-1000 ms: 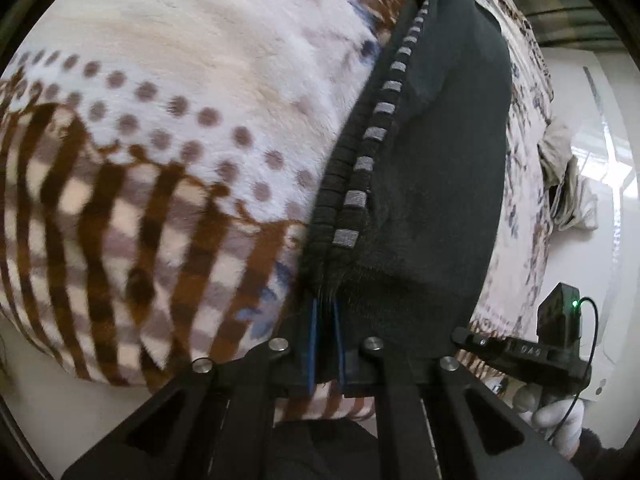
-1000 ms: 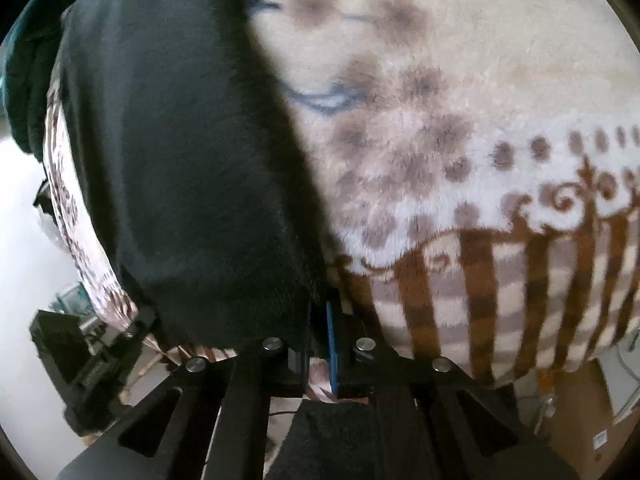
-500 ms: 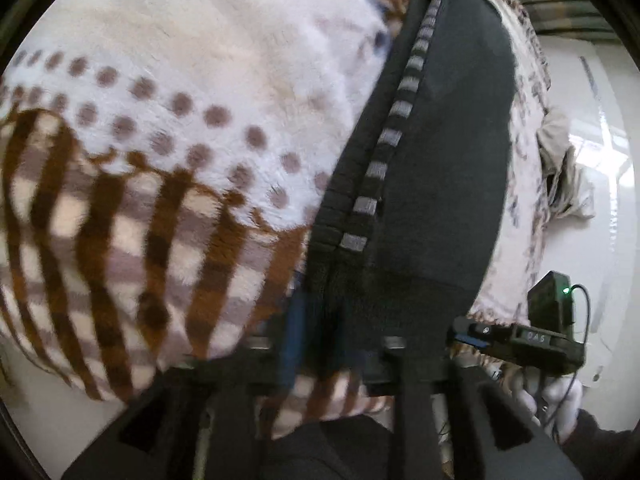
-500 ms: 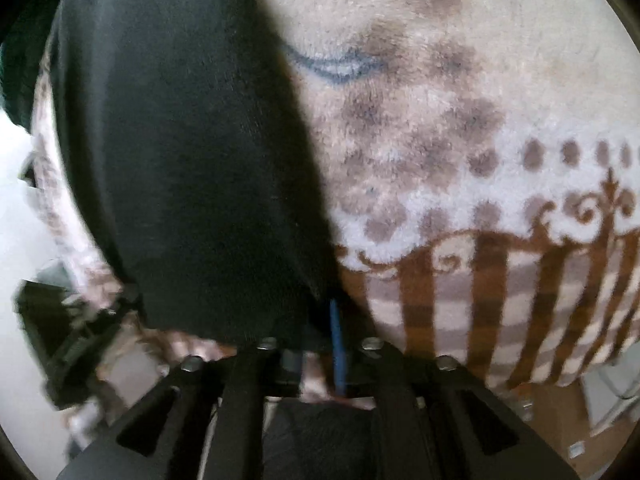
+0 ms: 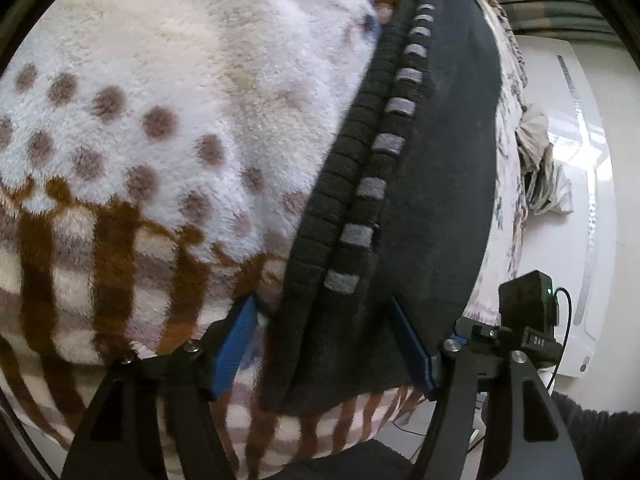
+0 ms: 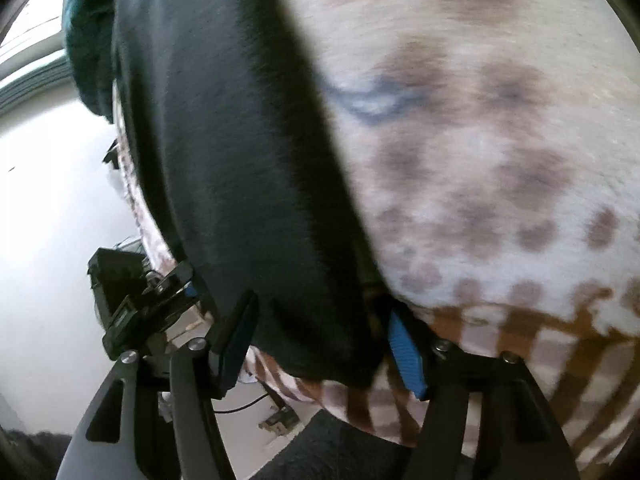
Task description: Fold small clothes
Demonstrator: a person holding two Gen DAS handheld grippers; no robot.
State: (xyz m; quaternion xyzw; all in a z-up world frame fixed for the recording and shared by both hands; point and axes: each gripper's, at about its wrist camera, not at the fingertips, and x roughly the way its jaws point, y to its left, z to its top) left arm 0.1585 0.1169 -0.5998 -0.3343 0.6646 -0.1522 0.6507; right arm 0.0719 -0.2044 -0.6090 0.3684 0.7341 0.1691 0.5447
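A dark grey garment (image 5: 432, 184) lies folded in a long strip on a fleece blanket (image 5: 180, 92). Its ribbed waistband with light grey dashes (image 5: 384, 160) runs along the left edge. My left gripper (image 5: 324, 344) is open, its blue-padded fingers (image 5: 234, 344) spread either side of the near waistband end. In the right wrist view the same garment (image 6: 248, 168) looks black. My right gripper (image 6: 320, 352) is open, its fingers (image 6: 406, 354) spread around the garment's near right corner. Neither gripper holds cloth.
The blanket (image 6: 480, 160) is cream with brown dots and brown stripes at its near edge. The other gripper shows at the right of the left view (image 5: 524, 320) and at the left of the right view (image 6: 136, 300). A crumpled light cloth (image 5: 540, 168) lies far right. A teal garment (image 6: 88, 40) lies beyond.
Both grippers were shut on the garment's near corners a second ago. Both have opened wide and let the cloth go; it now rests flat on the blanket.
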